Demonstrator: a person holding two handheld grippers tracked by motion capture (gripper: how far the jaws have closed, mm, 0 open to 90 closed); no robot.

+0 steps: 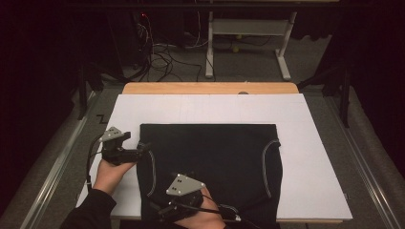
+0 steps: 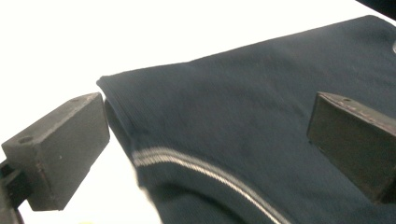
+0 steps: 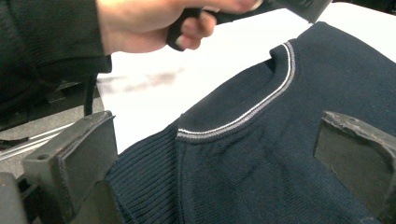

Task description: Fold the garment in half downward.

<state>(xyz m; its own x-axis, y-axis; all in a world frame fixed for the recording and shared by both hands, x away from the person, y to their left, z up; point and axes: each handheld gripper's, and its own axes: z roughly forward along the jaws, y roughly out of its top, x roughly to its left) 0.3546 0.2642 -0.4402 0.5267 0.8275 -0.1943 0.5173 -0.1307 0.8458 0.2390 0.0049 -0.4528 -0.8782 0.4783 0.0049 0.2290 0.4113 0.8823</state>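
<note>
One dark navy knit garment (image 1: 210,167), sleeveless by the look of it, is lying flat on one white board (image 1: 305,143) covering the table; two pale-striped armhole trims are showing, one per side. Two grippers, two hands, one wooden table edge (image 1: 210,88) peeking out beyond the board.

Left gripper (image 1: 138,152) is sitting at the garment's left edge, at the upper corner by the left armhole trim. Left hand (image 1: 111,172) is coming in low from the garment's left, palm wrapped around the handle, dark sleeve (image 1: 93,210) trailing back. Jaws are standing wide apart: in the left gripper view the garment corner (image 2: 107,86) is lying between them, one jaw just beside the fabric edge, not clamping it.

Right gripper (image 1: 160,210) is hovering over the garment's near edge, left of centre, grey three-cornered plate on top. Right hand (image 1: 200,219) is gripping from the near side. Jaws also spread wide: the right gripper view is showing ribbed hem (image 3: 149,177) and striped trim (image 3: 243,116) between them, nothing pinched.

Not seeing any readable brand, label or writing on the garment or grippers.
</note>
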